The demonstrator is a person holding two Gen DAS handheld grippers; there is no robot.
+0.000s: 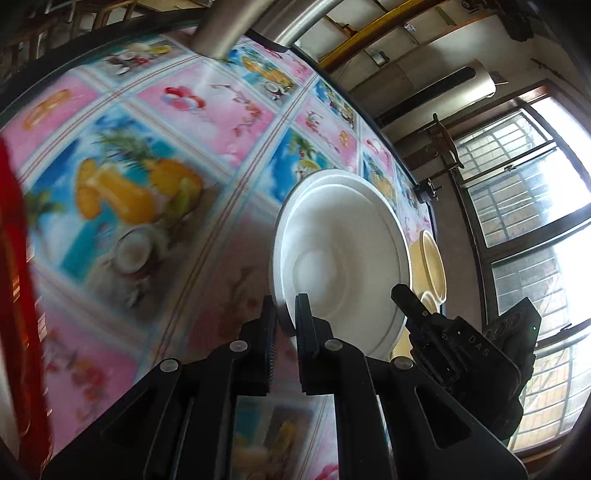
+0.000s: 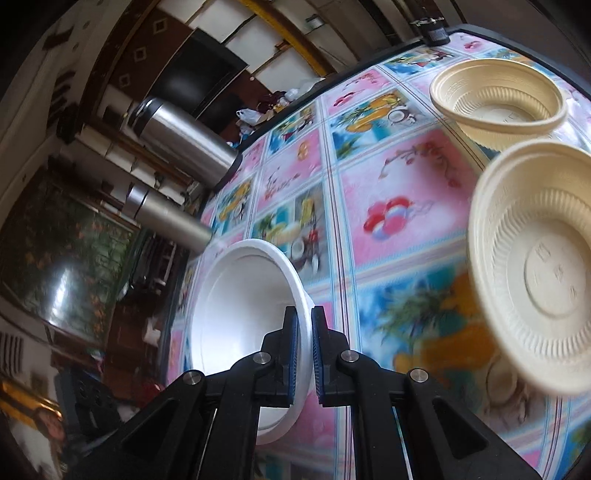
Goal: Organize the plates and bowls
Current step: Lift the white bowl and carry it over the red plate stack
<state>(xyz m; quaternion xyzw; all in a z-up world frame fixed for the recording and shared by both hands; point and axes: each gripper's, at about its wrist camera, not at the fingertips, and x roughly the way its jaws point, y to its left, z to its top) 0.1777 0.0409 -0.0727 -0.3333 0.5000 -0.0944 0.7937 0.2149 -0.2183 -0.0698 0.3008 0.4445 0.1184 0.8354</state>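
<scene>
A white bowl (image 1: 343, 266) is tilted on edge over the fruit-print tablecloth (image 1: 147, 166). My left gripper (image 1: 286, 314) is shut on its near left rim. A finger (image 1: 406, 297) of the right gripper reaches the bowl's opposite rim. In the right wrist view my right gripper (image 2: 304, 330) is shut on the rim of the white bowl (image 2: 240, 306), whose hollow faces left. Two cream ribbed bowls stand on the table, one far right (image 2: 498, 99) and one close and blurred (image 2: 535, 266). In the left wrist view a cream bowl (image 1: 432, 258) shows behind the white one.
Two steel flasks (image 2: 184, 147) (image 2: 166, 218) stand at the table's far left edge; one flask (image 1: 221, 33) also shows in the left wrist view. A red object (image 1: 18, 295) fills that view's left border. The table edge (image 1: 424, 206) runs toward barred windows (image 1: 517, 221).
</scene>
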